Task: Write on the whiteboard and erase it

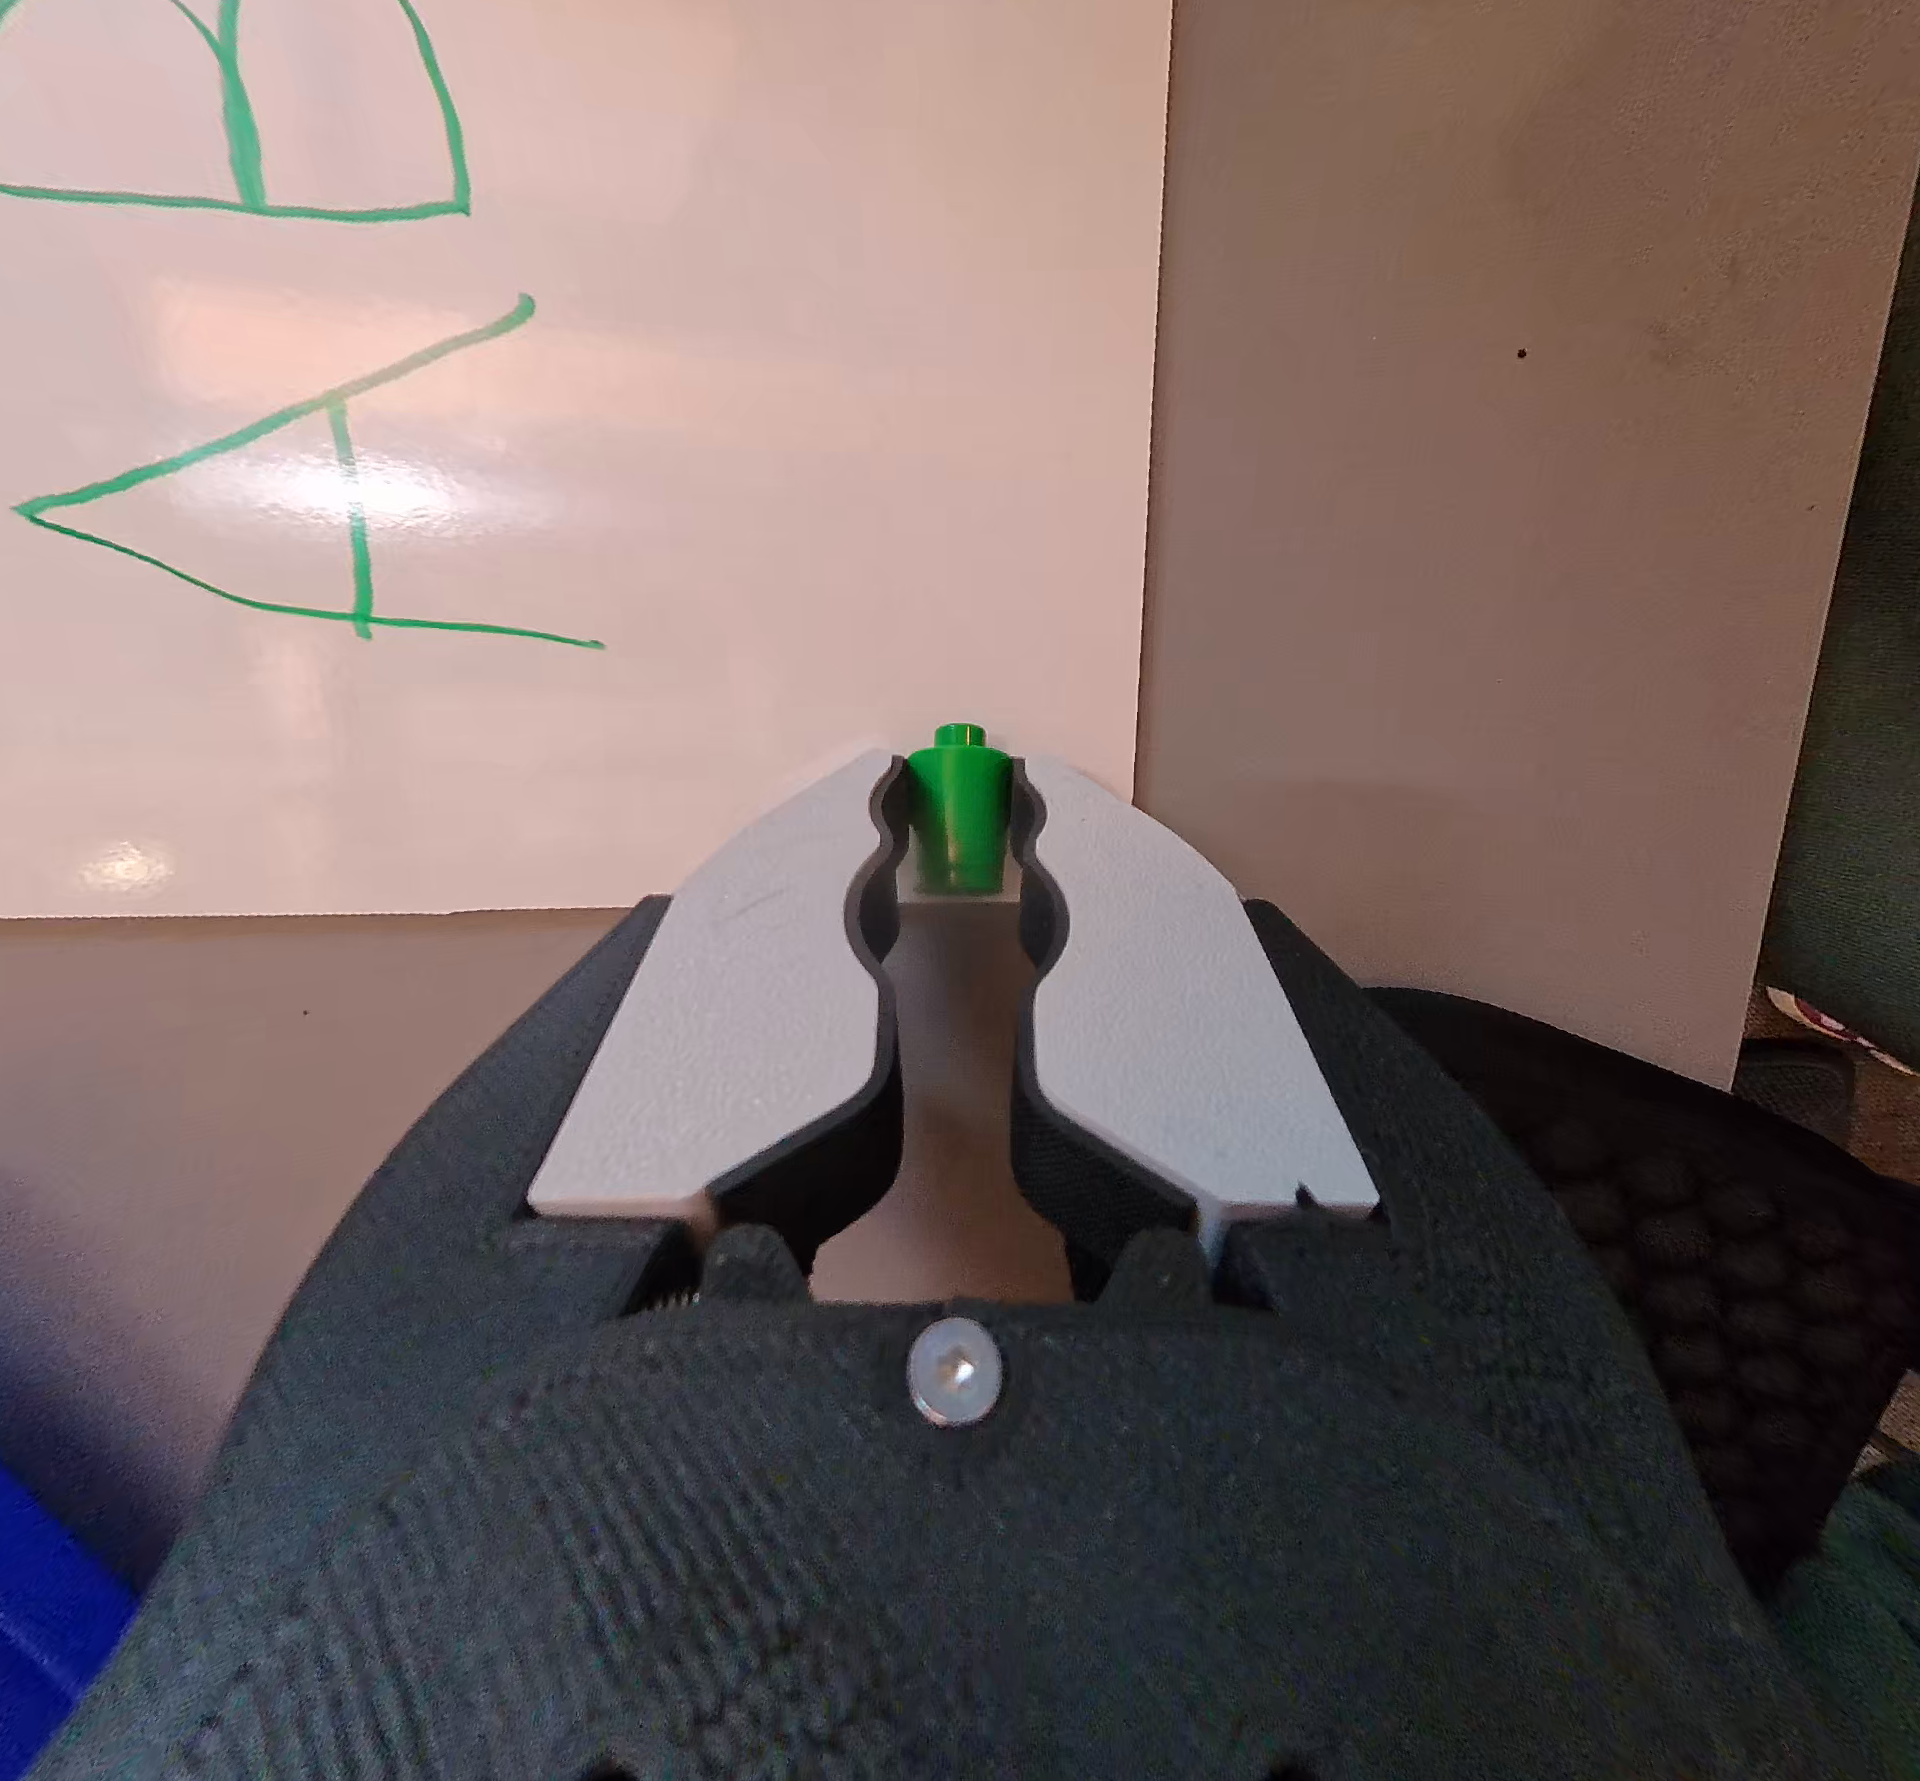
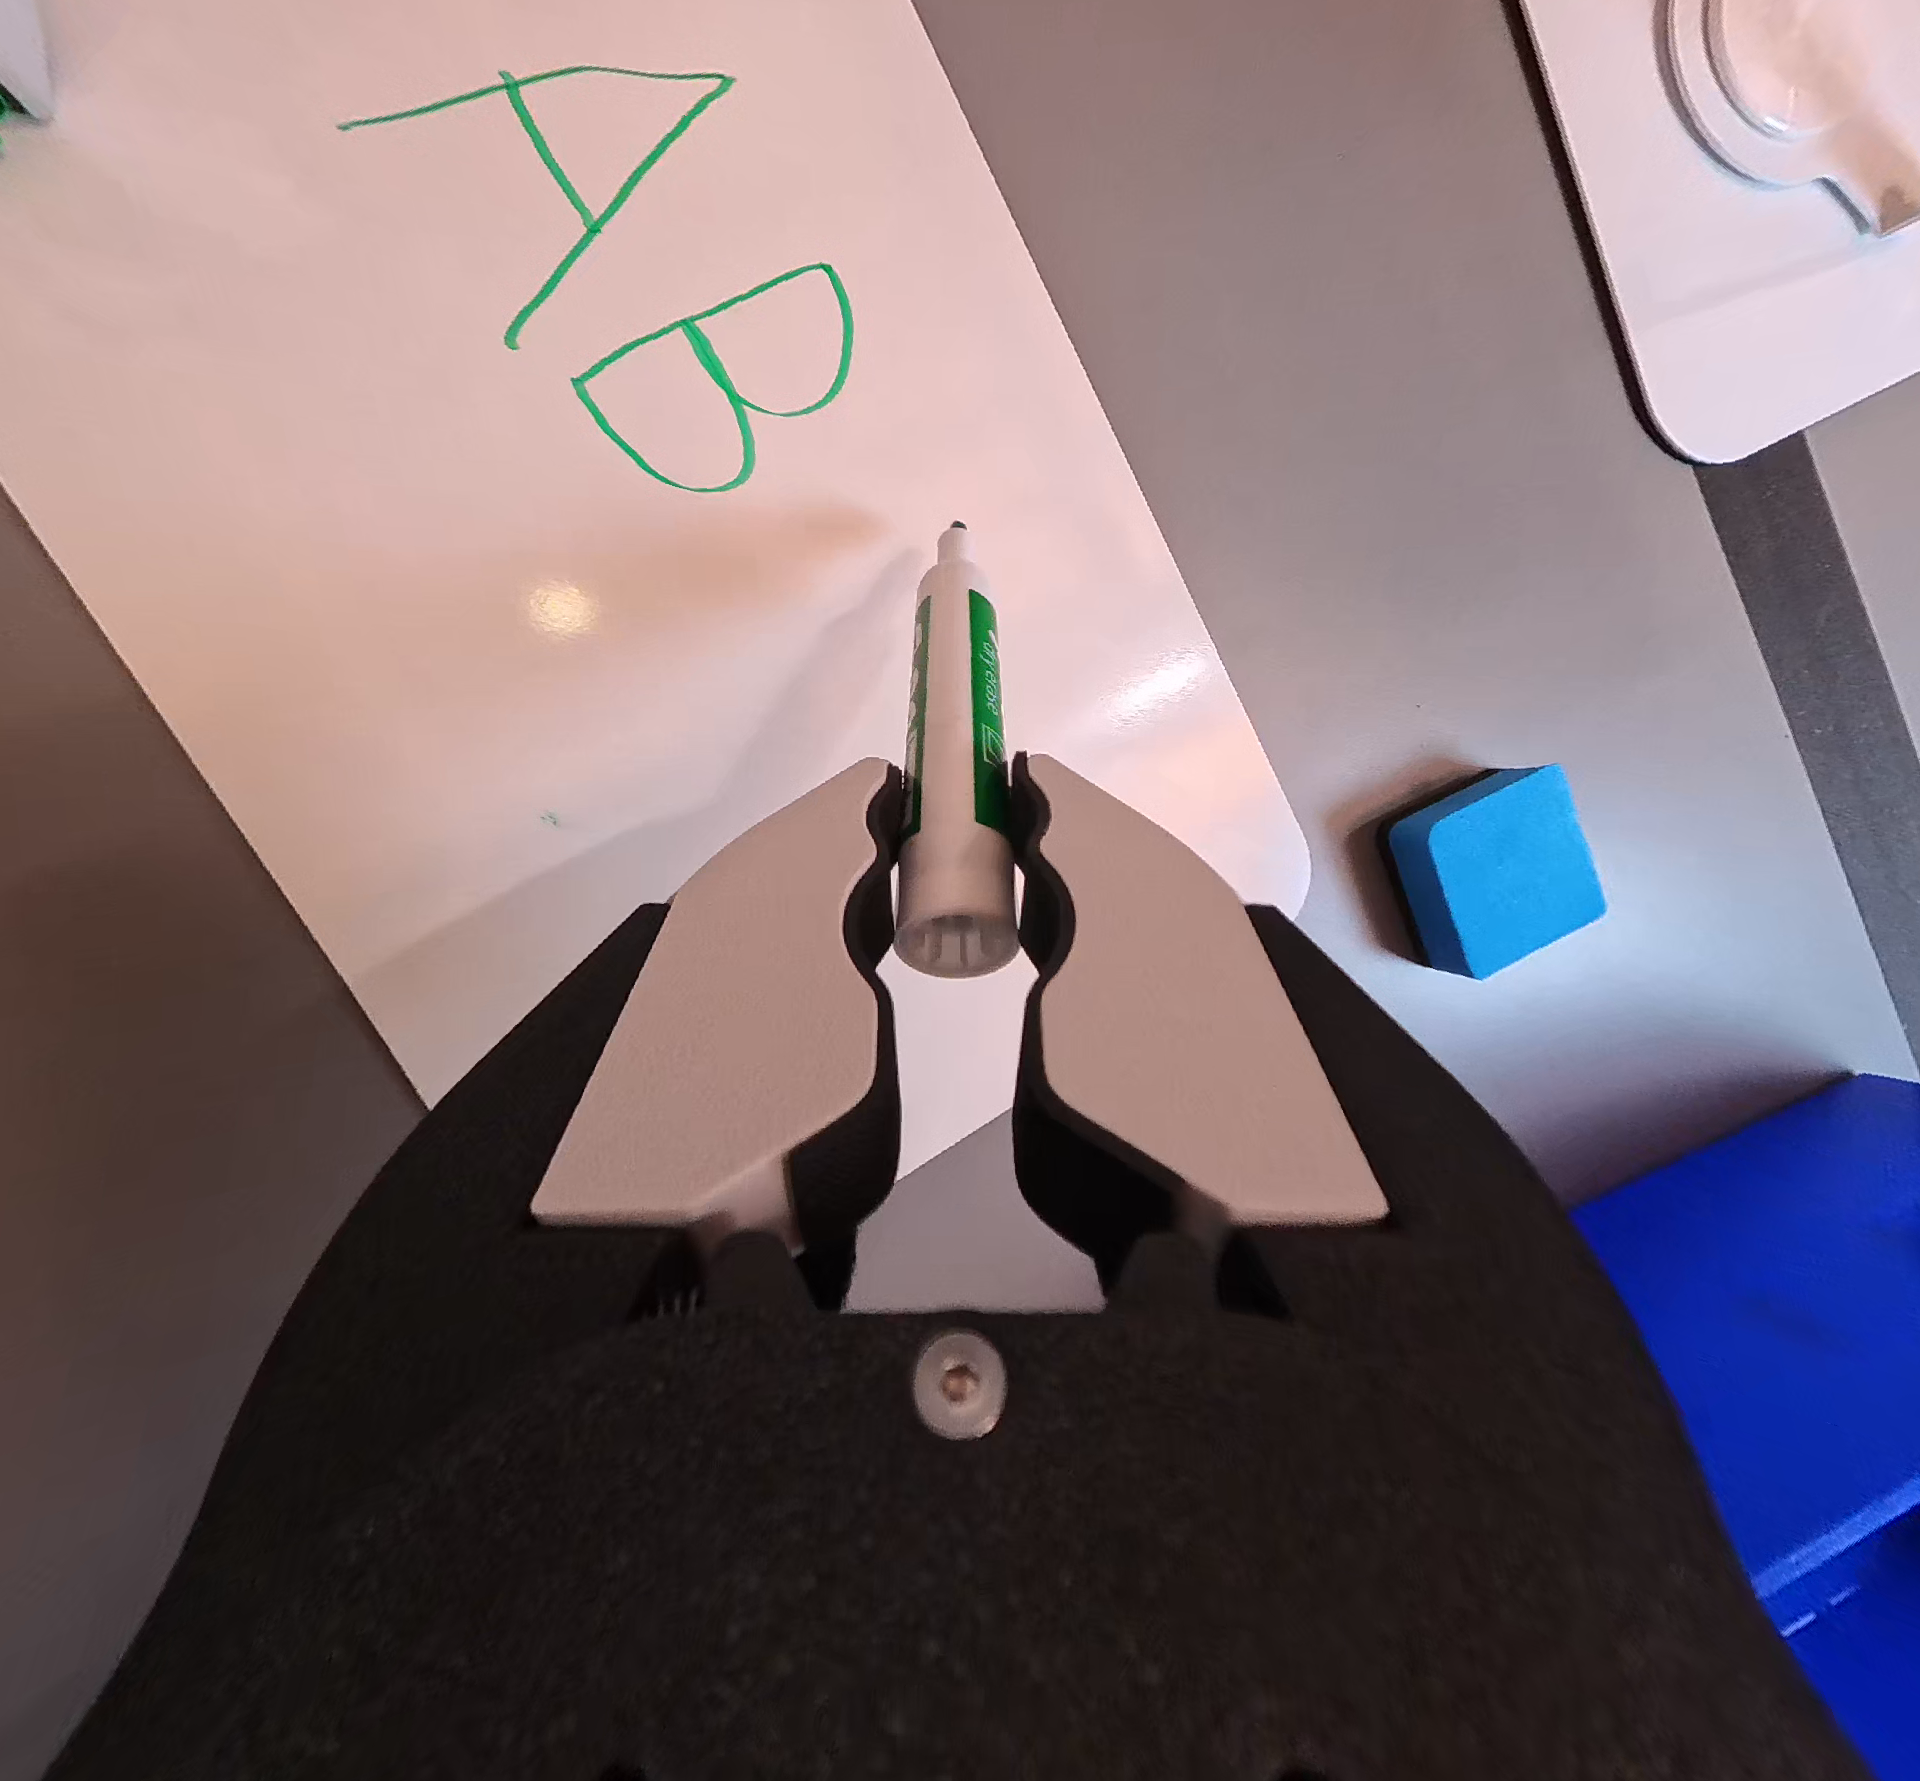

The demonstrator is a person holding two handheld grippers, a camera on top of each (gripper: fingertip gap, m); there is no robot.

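Observation:
The whiteboard (image 1: 727, 381) lies flat on a grey table and bears green hand-drawn writing (image 1: 249, 121). My left gripper (image 1: 956, 775) is shut on a green marker cap (image 1: 958, 822) over the board's near right corner. In the right wrist view the whiteboard (image 2: 312, 536) shows the same green writing (image 2: 707, 381). My right gripper (image 2: 956, 781) is shut on a white and green marker (image 2: 961, 692), uncapped. The marker's tip (image 2: 954, 528) points at the board just below the writing. I cannot tell if it touches.
A blue foam eraser (image 2: 1496, 869) lies on the table right of the board's corner. A blue box (image 2: 1766, 1316) stands at the lower right. A white plastic package (image 2: 1610, 277) lies at the upper right. The table edge (image 1: 1818, 588) runs along the right, with a dark mesh object (image 1: 1662, 1212) beside it. One gripper's finger ends stand about 25 cm off the other's. My left tips are roughly 15 cm from the dark mesh object (image 1: 1662, 1212).

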